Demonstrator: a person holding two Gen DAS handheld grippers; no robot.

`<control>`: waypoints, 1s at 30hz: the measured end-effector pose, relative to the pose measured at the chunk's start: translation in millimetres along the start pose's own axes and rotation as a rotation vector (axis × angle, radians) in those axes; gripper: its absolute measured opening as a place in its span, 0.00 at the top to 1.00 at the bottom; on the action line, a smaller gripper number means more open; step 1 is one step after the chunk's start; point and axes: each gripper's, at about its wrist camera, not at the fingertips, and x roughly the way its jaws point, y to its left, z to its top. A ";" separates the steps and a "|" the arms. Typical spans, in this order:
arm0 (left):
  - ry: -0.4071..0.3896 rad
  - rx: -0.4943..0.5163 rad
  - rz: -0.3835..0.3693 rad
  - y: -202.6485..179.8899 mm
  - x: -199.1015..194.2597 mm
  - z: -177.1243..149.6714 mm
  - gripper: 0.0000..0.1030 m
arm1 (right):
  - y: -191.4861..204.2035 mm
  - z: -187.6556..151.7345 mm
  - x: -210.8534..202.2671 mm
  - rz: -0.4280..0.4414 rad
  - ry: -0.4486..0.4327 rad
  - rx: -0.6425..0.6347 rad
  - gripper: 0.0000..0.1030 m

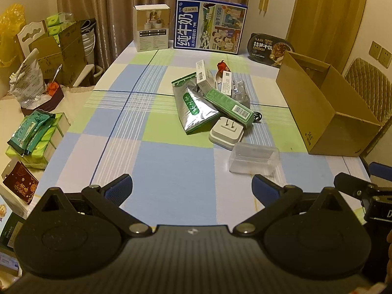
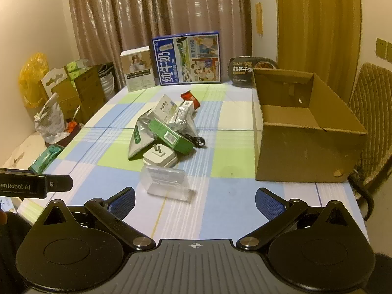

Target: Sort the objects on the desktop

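While both claws hang spread wide with nothing between their blue pads, the step in hand looks like choosing a first item from the pile and reaching for it. The left claw (image 1: 192, 187) fills the bottom of its frame; the right claw (image 2: 194, 202) does the same in its own view, and both hover above bare desk (image 1: 152, 161).

Nearest, just above the claws at lower centre, lies the clear case (image 2: 166, 183), apart from the rest and probably the easiest first pick. It looks slick and light, so I would close on its short sides, low and square, rather than pinch a corner.

Beyond it the white plug (image 2: 160, 158) rests prongs up, touching the foil pouch (image 2: 139, 137) and the green box (image 2: 171, 136), which leans across the heap. A black cord (image 2: 197, 140) curls beside the box and may drag along if the plug is lifted. Further up sit a white carton (image 2: 165, 107), a crinkled silver wrapper (image 2: 182, 115) and a red packet (image 2: 189, 98).

At right stands the open, empty cardboard box (image 2: 306, 152), likely the destination; take the top pieces first so nothing slides.
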 end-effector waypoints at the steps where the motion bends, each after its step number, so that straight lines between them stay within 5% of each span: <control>1: 0.001 0.003 0.001 -1.0 0.0 0.0 0.01 | -0.9 -0.4 -0.1 0.001 0.001 0.003 0.02; 30: 0.049 0.050 -0.018 -15.5 10.0 2.1 0.01 | -23.5 -1.0 21.6 0.076 0.063 0.034 0.02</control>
